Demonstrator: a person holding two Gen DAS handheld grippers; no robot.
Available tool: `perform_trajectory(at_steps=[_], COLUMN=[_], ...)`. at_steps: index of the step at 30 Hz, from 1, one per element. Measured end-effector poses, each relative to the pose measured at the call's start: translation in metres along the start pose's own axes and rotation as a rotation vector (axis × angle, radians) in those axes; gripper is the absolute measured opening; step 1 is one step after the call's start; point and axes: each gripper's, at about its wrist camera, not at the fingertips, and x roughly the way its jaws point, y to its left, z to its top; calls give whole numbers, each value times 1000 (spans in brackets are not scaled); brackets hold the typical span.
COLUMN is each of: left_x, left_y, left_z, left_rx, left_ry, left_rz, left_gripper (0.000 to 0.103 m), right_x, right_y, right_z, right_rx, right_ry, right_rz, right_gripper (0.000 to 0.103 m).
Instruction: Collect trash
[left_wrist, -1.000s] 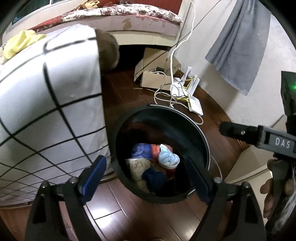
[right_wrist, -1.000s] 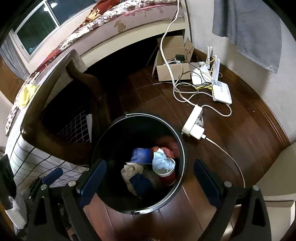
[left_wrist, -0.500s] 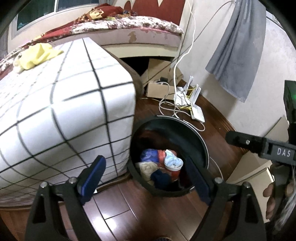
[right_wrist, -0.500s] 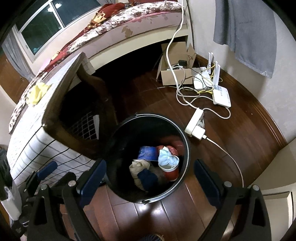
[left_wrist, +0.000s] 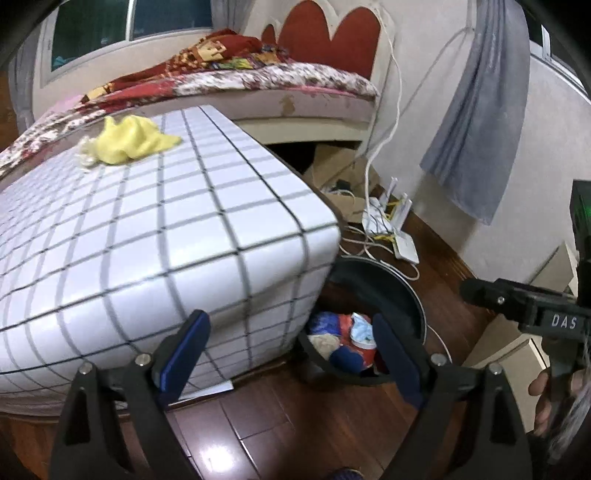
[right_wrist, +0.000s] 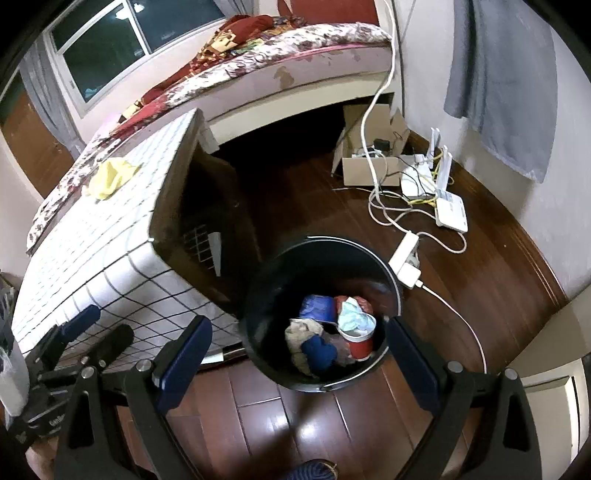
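Observation:
A black round trash bin stands on the dark wood floor beside a table with a white checked cover. In the bin lie a red cup stuffed with pale paper, a blue wrapper and crumpled scraps. The bin also shows in the left wrist view, partly hidden behind the table corner. A yellow crumpled cloth lies on the table top; it also shows in the right wrist view. My left gripper is open and empty. My right gripper is open and empty above the bin.
A bed runs along the back wall. A cardboard box, white routers, a power strip and loose cables lie on the floor at the right. A grey cloth hangs on the wall. Pale furniture stands at the right.
Both grippers have risen and pulled back from the bin. The left view has swung left, so the table top and yellow cloth now fill it. Both stay open.

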Motion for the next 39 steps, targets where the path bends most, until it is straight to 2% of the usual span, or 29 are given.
perform_trajectory(at_steps=[15, 26, 29, 33, 39], left_x=[-49, -66, -58, -48, -23], left_y=[76, 161, 190, 220, 258], left_z=[9, 34, 45, 54, 75], left_rx=[-101, -178, -198, -212, -223], left_ry=[-79, -122, -109, -97, -72], left_rz=[82, 203, 247, 263, 274], left_gripper=[91, 92, 92, 92, 79], right_x=[-19, -6, 8, 37, 82], right_y=[92, 181, 203, 234, 279], right_z=[17, 56, 73, 94, 121], right_rx=[-149, -299, -327, -373, -450], right_ry=[-44, -81, -84, -74, -51], right_rz=[46, 89, 103, 117, 135], right_gripper=[97, 97, 97, 96, 96])
